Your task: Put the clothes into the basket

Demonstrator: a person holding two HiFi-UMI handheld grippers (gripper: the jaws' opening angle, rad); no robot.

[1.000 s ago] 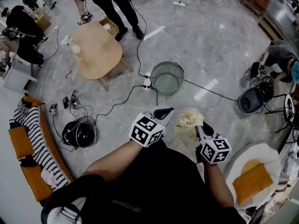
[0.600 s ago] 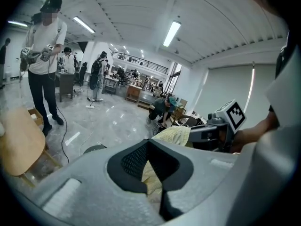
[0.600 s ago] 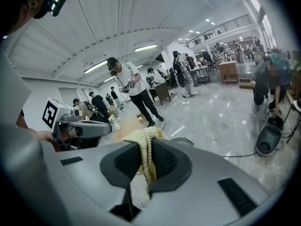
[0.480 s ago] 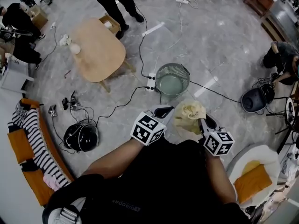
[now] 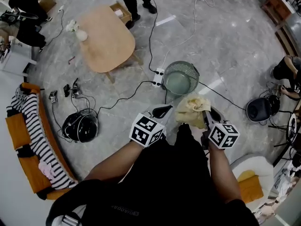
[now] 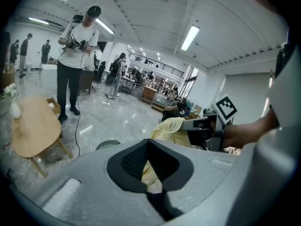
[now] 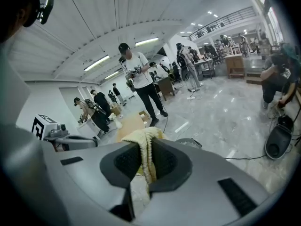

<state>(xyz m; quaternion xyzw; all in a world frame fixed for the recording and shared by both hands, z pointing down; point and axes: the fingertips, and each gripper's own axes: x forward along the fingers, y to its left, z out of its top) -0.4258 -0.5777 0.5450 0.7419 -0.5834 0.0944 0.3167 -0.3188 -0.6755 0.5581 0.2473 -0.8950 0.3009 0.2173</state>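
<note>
Just short of the wire basket, above the marble floor, our right gripper is clamped on the yellow cloth, held up, we judge, so it hangs free for the drop. Our left gripper hovers beside it, jaws slightly parted, empty. Cables trail past a wooden table.

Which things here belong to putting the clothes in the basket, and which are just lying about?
Job: yellow cloth, the right gripper with jaws shut on it; wire basket ahead; perhaps the striped clothes on the orange bench.
Lying about: wooden table; power strip; black round device near the bench.
</note>
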